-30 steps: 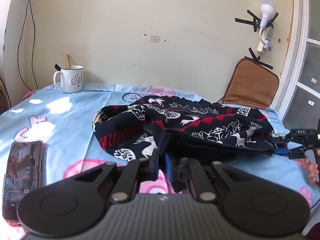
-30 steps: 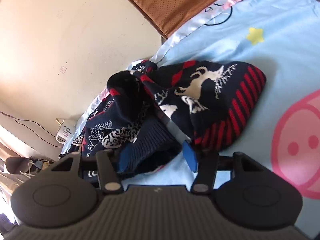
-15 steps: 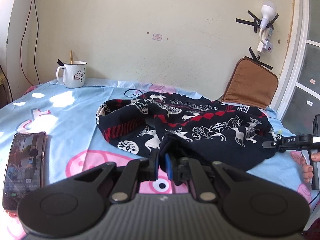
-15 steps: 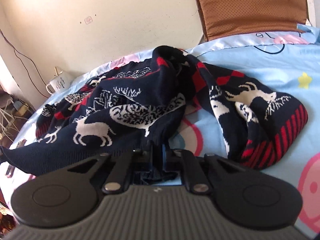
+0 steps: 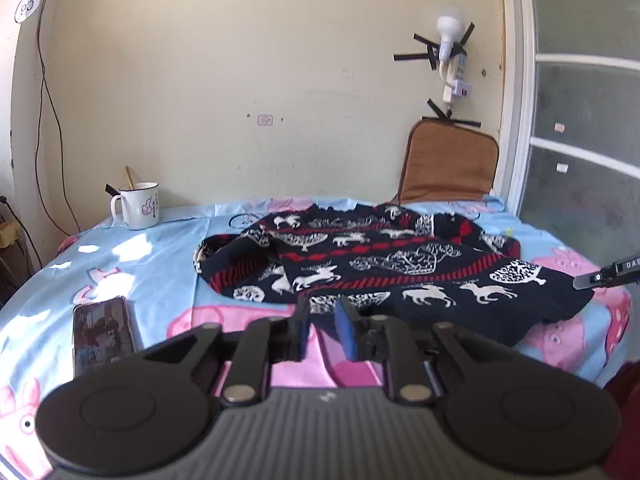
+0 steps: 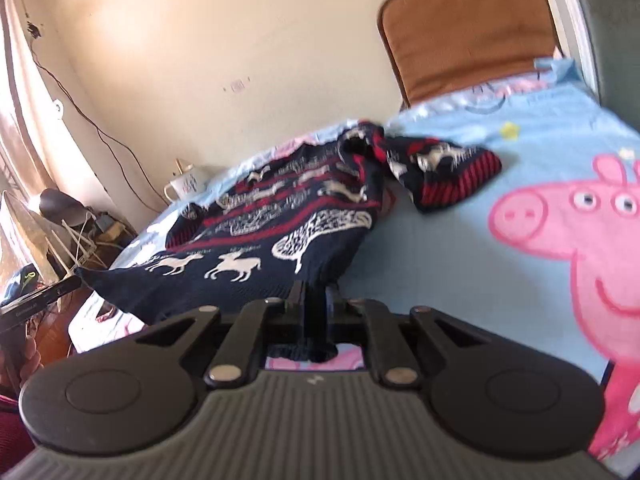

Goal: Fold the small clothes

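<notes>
Knitted fabric, dark navy with red bands and white reindeer: one small sweater (image 5: pixel 400 264), the only garment in view.

Nearest, left wrist view: the left tool (image 5: pixel 322 312) stands with its jaws parted. They have just been opening, and nothing is between them; only pink print of the sheet (image 5: pixel 152 264) shows in the gap. The sweater hem lies just beyond the fingertips, at 12 o'clock.

Nearest, right wrist view: the right tool (image 6: pixel 314 296) is clamped on a dark fold of the hem corner. Its jaws have just been easing apart slightly, but the knit fills the gap and the pads press on it.

Middle ground: the sweater body lies spread across the sheet, roughly flat, with a sleeve bunched at 10 o'clock of the body and another cuff thrown over at 2 o'clock. A phone (image 5: pixel 102 336) lies at 9 o'clock of the left tool, well apart from the garment.

Far: a mug (image 5: pixel 140 210) at 11 o'clock and a brown cushion (image 5: pixel 448 164) at 1 o'clock, against the wall.

Assessment: the knit looks soft, limp and light, and likely stretchy. It should drape and sag between grips, not hold a crease. The ribbed hem, cuffs and shoulder seams are judged the firmest holds; a deep pinch is advised. Risk: dragging may rumple the sheet.
</notes>
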